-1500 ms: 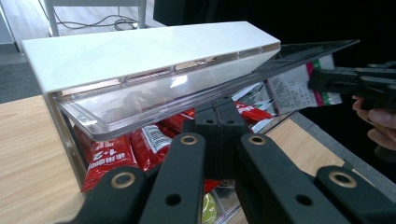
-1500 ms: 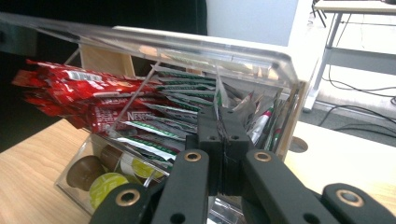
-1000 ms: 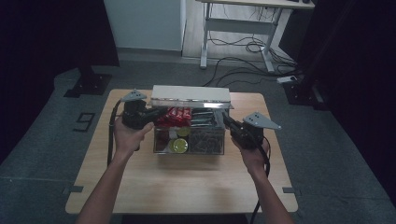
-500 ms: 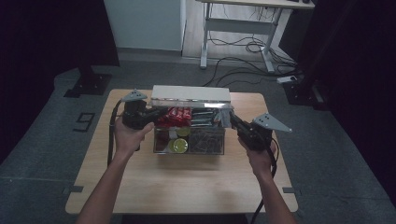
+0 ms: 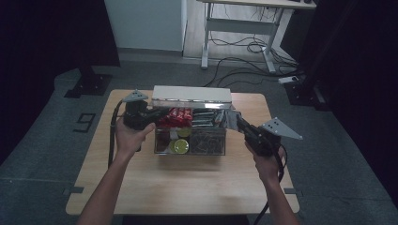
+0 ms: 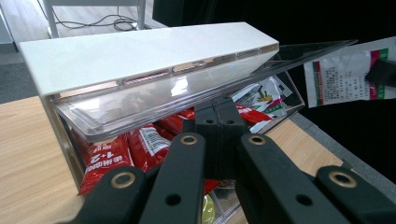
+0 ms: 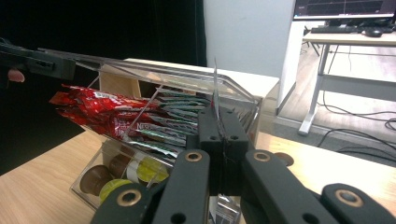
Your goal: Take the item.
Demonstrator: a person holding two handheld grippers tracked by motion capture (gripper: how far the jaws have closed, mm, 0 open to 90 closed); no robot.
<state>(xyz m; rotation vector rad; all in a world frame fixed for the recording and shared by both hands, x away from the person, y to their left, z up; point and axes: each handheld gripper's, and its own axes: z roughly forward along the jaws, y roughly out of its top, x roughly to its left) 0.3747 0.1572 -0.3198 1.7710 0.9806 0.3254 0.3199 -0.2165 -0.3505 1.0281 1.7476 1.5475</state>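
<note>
A clear plastic box (image 5: 190, 136) is placed near the far edge of the wooden surface (image 5: 187, 187), about in the middle between its left and right edges. Its clear lid (image 6: 187, 91) is raised, with a white flat top (image 5: 192, 93) lying on it. The lid is held at its left end by the left tool (image 5: 149, 114), whose jaws are clenched on the lid's edge. The right tool (image 5: 237, 123) is seen at the right end of the box; its jaws are closed on a white sachet with a red and green stripe (image 6: 348, 72), which is kept in the air just beside the box, apart from the surface. In the upper part of the box, red sachets (image 7: 100, 112) are laid on the left side and white and green sachets (image 7: 180, 128) on the right. Below them, round capsules (image 7: 123, 175) in brown, yellow and green are stored in the lower compartment.
</note>
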